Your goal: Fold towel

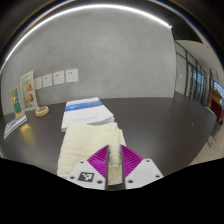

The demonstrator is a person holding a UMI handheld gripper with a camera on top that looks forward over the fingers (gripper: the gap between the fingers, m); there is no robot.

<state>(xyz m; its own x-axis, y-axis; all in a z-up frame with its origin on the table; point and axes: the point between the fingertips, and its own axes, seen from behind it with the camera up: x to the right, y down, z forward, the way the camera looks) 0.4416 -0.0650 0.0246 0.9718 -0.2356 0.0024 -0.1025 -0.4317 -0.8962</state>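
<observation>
- nearest to us, our tongs (113,172) show their two fingers with magenta pads (99,160) on the inner faces and black-and-white marker tags at the tips.
- a narrow fold of the cream towel (92,146) stands between the pads, and both fingers press on it, so we read the tongs as pinching the towel's near edge.
- the towel lies on the dark desk (160,125), just ahead of the fingers and spreading away to their left; its surface looks ribbed, and it seems to lie in more than one layer, though we cannot count the layers.
- just beyond the towel, touching or nearly touching its far edge, we see a flat stack of white sheets or a booklet with a blue band (84,112); what it is exactly we cannot tell.
- further left on the desk, a small leaflet (15,124) lies near the edge, and behind it stand an upright printed sign (28,93) and a small round object (42,111) too small for us to identify.
- beyond the desk, a pale wall (110,65) carries a row of white plates (58,77) that look like switches or sockets.
- farthest off, to the right, we see glazed panels or doors (192,82) with light behind them.
</observation>
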